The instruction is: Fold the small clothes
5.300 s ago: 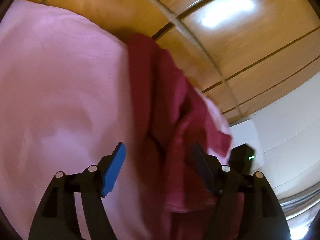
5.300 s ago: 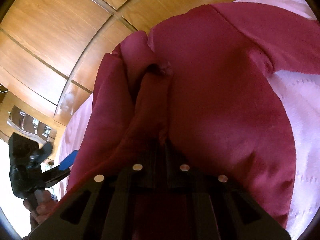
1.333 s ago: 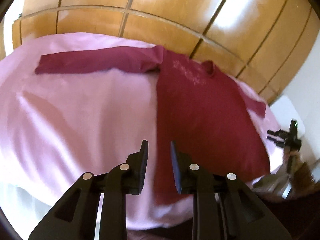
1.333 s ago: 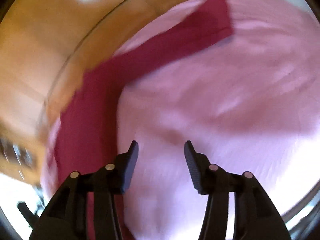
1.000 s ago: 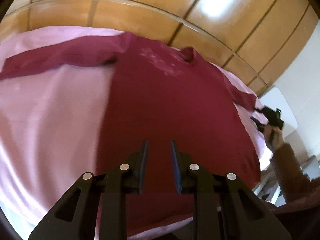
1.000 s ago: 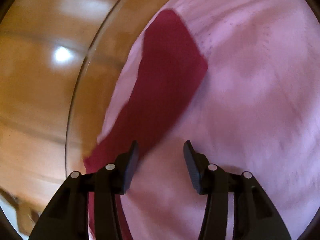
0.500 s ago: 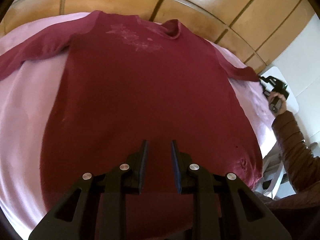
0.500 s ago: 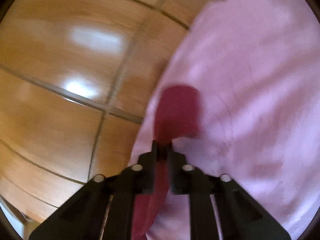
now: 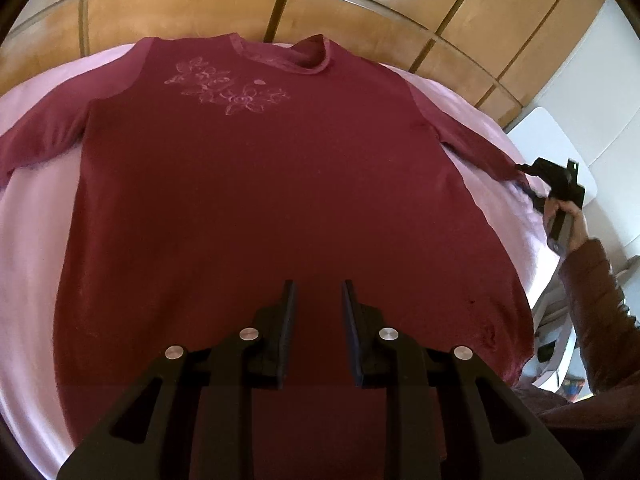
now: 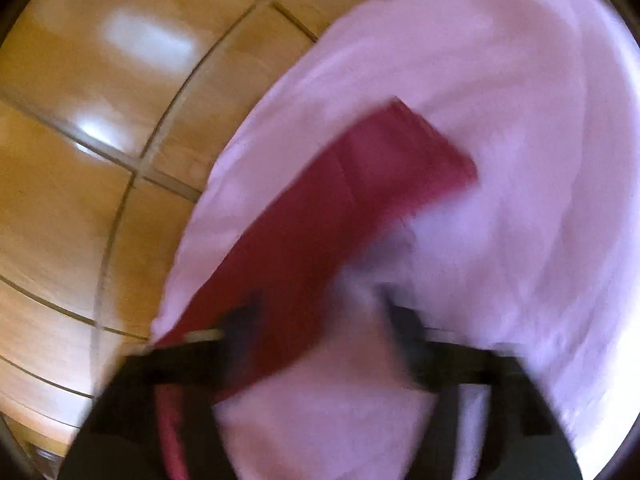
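A dark red long-sleeved top (image 9: 256,184) with a pale flower print lies spread flat, front up, on a pink sheet (image 9: 28,216). My left gripper (image 9: 316,312) hovers over its lower hem, jaws a little apart and empty. My right gripper (image 9: 532,182) shows at the right end of the right sleeve. In the blurred right wrist view the sleeve (image 10: 336,216) lies on the sheet (image 10: 500,120) and my right gripper (image 10: 320,316) is open, its left finger over the sleeve.
A wooden panelled wall (image 9: 360,12) runs behind the bed. A white surface (image 9: 552,140) stands at the right past the bed edge. My sleeved right arm (image 9: 596,304) reaches in from the right.
The right gripper was shut on the sleeve cuff half a second ago and has now opened, the sleeve lying on the sheet. The left gripper drifted right to centre over the top.
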Demonstrator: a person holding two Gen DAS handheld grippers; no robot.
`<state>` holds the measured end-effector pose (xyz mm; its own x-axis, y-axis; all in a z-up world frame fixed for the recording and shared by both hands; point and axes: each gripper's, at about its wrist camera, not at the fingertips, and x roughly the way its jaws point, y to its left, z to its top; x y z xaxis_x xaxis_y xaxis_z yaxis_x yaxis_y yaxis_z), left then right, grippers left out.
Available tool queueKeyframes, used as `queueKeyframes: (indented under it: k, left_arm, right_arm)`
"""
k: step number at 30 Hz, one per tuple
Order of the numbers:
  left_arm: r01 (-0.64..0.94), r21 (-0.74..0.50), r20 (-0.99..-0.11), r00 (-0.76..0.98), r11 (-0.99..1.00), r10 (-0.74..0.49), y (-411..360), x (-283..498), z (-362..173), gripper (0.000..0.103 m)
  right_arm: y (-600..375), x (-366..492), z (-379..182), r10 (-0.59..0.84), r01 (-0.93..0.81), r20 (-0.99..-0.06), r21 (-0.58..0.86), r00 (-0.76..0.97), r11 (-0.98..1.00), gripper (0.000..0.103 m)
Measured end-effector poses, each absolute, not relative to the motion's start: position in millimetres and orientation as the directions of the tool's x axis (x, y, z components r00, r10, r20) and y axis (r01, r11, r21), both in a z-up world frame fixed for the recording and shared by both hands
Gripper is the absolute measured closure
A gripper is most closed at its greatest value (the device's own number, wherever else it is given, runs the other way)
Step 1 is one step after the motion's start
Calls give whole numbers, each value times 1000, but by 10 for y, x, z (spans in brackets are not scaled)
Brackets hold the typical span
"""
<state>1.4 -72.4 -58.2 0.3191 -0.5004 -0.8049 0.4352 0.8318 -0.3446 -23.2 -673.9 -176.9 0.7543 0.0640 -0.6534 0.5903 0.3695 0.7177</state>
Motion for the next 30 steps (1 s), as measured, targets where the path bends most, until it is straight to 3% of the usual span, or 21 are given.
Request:
queueKeyframes:
  k: [5, 6, 7, 8, 9, 14, 17, 18, 19, 20, 21, 26, 29, 30]
  left_arm:
    - [416, -340, -813, 321, 844, -486, -692, 50, -635, 82]
    - [412, -333, -815, 326, 848, -479, -684, 56, -641, 82]
    - [407, -332, -815, 329, 851, -476, -670, 50, -645, 82]
    - [398, -334, -816, 333, 855, -473, -656, 64, -652, 82]
    - [390, -333, -816, 336, 858, -470, -641, 74, -657, 82]
    - [348, -311, -824, 365, 884, -433, -541, 133, -685, 82]
    - [314, -311, -835, 361, 897, -416, -476, 181, -766, 82]
    - [310, -315, -834, 360, 897, -417, -464, 186, -780, 82]
    - [304, -322, -832, 360, 896, -422, -448, 184, -788, 82]
    - [301, -329, -829, 361, 895, -427, -431, 178, -783, 82]
    - [298, -337, -826, 362, 893, -432, -411, 167, -769, 82]
    - [189, -433, -766, 439, 881, -470, 93, 164, -612, 82]
    - [44, -438, -755, 524, 898, -394, 647, 191, -569, 82]
    - [-11, -438, -756, 544, 899, -362, 837, 197, -578, 77]
  right_arm:
    - [-6850, -184, -1805, 48, 581, -625, 749, 779, 318, 27]
    - [-6893, -72, -1829, 36, 602, -642, 736, 766, 310, 36]
    - [-6927, 10, -1858, 29, 617, -655, 724, 755, 308, 59]
    - [-6962, 118, -1866, 28, 638, -680, 700, 733, 321, 73]
    - [-6962, 181, -1845, 18, 657, -705, 670, 709, 346, 94]
    - [-6998, 438, -1425, -205, 706, -743, 456, 637, 542, 97]
    - [-7012, 678, -1580, -205, 738, -822, 330, 531, 589, 97]
    - [-6999, 688, -1643, -192, 735, -837, 310, 512, 603, 94]
    - [-6986, 706, -1693, -186, 735, -848, 295, 496, 611, 81]
    - [-6968, 706, -1720, -194, 742, -856, 277, 479, 611, 64]
    - [-6947, 663, -1722, -202, 749, -853, 281, 482, 599, 33]
    - [-6752, 393, -1491, -266, 761, -819, 283, 509, 584, 17]
    - [-6477, 325, -1282, -272, 728, -784, 304, 558, 615, 14]
    - [-6306, 367, -1200, -256, 698, -767, 323, 589, 639, 12]
